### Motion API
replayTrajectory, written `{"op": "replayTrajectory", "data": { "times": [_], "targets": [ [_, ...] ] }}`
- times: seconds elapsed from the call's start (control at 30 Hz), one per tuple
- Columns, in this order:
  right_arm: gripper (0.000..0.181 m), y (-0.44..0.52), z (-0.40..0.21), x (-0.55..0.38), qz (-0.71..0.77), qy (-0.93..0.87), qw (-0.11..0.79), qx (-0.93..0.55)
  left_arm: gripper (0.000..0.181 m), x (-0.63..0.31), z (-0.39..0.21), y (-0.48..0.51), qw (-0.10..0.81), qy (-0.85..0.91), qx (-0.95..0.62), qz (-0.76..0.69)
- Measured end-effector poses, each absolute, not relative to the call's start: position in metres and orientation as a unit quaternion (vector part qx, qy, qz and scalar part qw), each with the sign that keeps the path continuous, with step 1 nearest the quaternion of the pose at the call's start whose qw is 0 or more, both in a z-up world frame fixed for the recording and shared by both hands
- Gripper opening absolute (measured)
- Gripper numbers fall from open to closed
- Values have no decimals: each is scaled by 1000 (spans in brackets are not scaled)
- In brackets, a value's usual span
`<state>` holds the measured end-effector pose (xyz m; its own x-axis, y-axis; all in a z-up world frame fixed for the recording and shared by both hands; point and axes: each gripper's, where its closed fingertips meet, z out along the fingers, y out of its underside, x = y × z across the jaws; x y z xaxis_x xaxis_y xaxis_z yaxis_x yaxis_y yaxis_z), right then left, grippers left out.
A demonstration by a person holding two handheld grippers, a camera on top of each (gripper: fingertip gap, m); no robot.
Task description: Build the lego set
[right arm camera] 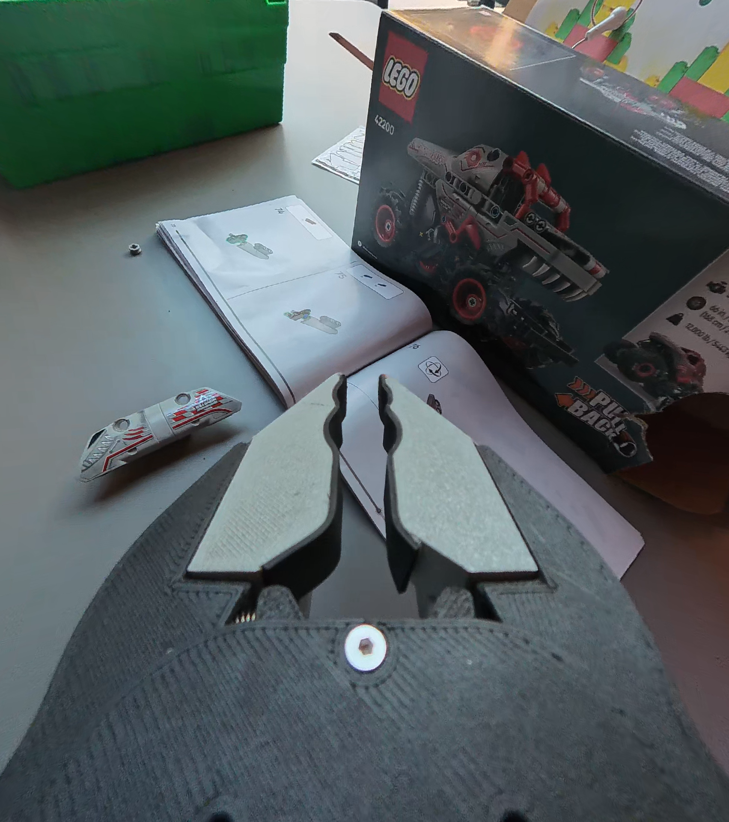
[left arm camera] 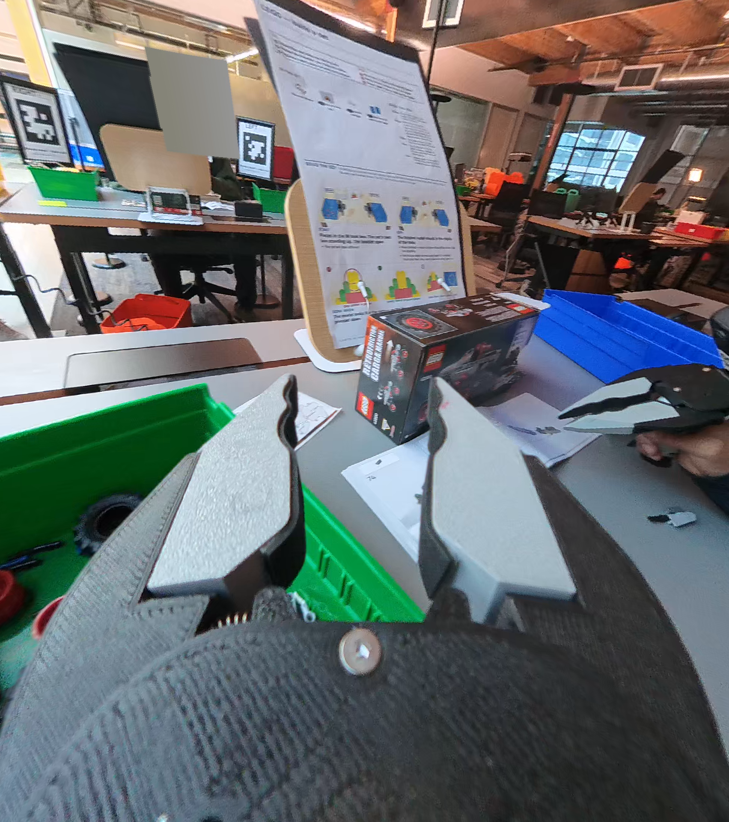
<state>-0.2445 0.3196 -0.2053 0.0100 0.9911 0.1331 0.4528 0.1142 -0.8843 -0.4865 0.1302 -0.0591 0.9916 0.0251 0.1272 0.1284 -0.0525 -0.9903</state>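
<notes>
white-and-red stickered curved lego panel piece [right arm camera: 159, 430] lies left of right claw [right arm camera: 362, 386], long axis across; right claw narrowly parted, empty, nearer; left claw [left arm camera: 360, 391] wide apart, empty, over green plastic bin [left arm camera: 86, 449].

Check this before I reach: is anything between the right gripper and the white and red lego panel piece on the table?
Nothing visible. The right gripper hovers over the open instruction booklet, holding nothing, and the panel piece lies to its left on bare grey table. The lego box stands on the other side.
</notes>
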Motion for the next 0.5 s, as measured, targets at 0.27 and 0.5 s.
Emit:
{"op": "replayTrajectory", "data": {
  "times": [0.27, 0.5],
  "targets": [
    [10, 320, -202, -244, 327, -622, 419, -575, 37, -579, -92, 121, 583, -74, -805, 82],
    [9, 324, -209, -245, 320, -621, 414, -583, 36, -603, -157, 164, 422, -39, -905, 33]
  ]
}}
